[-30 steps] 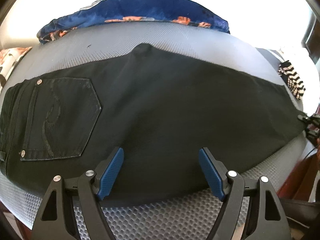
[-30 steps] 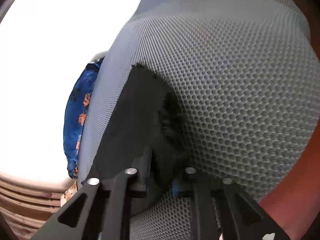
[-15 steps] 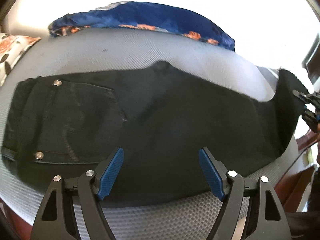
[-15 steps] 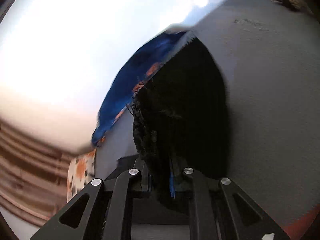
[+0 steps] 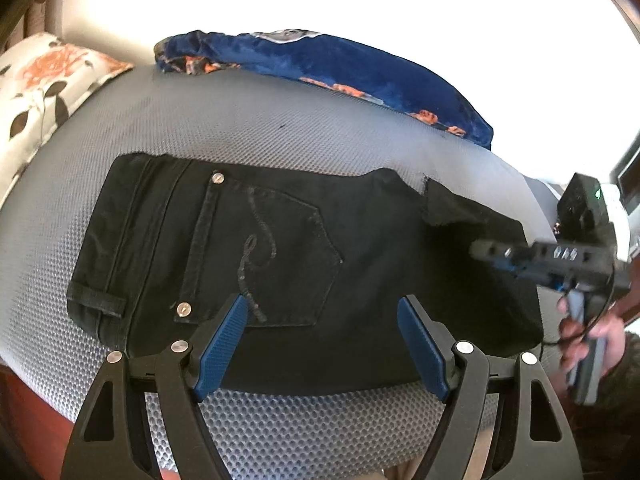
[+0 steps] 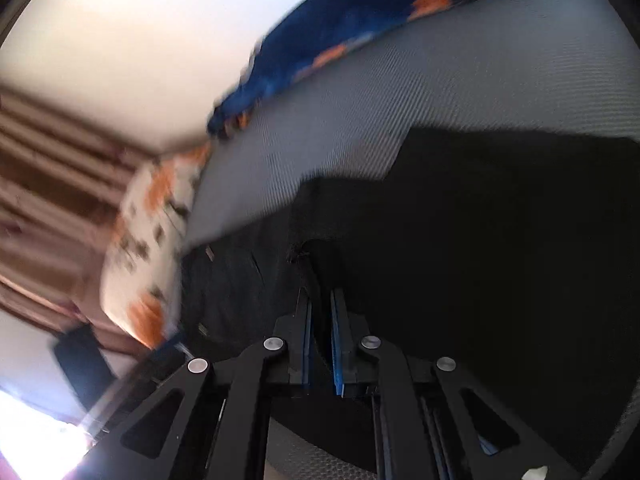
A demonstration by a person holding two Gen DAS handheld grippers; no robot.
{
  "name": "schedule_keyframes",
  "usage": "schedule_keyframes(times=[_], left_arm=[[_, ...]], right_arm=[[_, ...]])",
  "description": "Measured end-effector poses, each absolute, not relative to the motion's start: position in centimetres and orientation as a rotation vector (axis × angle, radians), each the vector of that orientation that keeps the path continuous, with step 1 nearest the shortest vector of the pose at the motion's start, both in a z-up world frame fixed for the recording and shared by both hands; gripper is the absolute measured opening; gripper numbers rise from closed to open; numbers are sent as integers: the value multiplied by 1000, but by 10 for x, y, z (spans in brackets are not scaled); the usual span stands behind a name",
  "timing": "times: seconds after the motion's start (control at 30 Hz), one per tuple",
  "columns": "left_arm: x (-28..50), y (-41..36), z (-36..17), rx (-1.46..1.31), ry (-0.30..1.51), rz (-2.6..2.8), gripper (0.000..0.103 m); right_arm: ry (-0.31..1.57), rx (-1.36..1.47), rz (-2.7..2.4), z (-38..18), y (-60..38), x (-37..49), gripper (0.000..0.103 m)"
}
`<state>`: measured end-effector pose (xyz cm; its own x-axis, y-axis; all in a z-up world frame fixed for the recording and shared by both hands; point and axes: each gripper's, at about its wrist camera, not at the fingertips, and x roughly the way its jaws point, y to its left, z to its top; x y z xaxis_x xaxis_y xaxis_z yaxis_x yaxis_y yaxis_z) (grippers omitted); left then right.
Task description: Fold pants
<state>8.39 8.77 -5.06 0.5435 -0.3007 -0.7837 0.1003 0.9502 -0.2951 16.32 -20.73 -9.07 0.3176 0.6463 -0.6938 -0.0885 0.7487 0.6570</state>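
Black pants (image 5: 280, 248) lie on a grey mesh-covered surface (image 5: 248, 128), waistband to the left, back pocket facing up. The leg end (image 5: 472, 216) is folded back over the pants on the right. My left gripper (image 5: 320, 340) is open and empty, hovering over the near edge of the pants. My right gripper (image 6: 320, 320) is shut on the leg hem, its blue pads nearly together with dark cloth (image 6: 480, 240) between them. It also shows in the left wrist view (image 5: 516, 256) at the right, over the folded leg.
A blue blanket with orange flowers (image 5: 340, 64) lies along the far edge of the surface. A white floral pillow (image 5: 44, 88) sits at the far left. A person's hand (image 5: 592, 336) holds the right gripper at the right edge.
My right gripper has carried the leg end leftward over the pants, folding the leg onto itself. The left gripper's view has pulled back and shifted left; it stays open.
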Motion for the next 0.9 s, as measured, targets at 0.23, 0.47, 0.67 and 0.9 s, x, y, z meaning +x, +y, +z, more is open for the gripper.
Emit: schedule_keyframes(times=[0.23, 0.47, 0.67, 0.9], left_arm=[[83, 94, -71, -229, 990, -262, 78], [82, 104, -85, -283, 1005, -270, 78], [82, 104, -80, -290, 985, -282, 78], [84, 106, -81, -295, 988, -272, 78]], right_arm=[[1167, 440, 465, -106, -191, 155, 13], [1122, 213, 351, -98, -174, 151, 23], [1098, 72, 327, -93, -159, 146, 33], [1140, 45, 342, -105, -160, 157, 41]])
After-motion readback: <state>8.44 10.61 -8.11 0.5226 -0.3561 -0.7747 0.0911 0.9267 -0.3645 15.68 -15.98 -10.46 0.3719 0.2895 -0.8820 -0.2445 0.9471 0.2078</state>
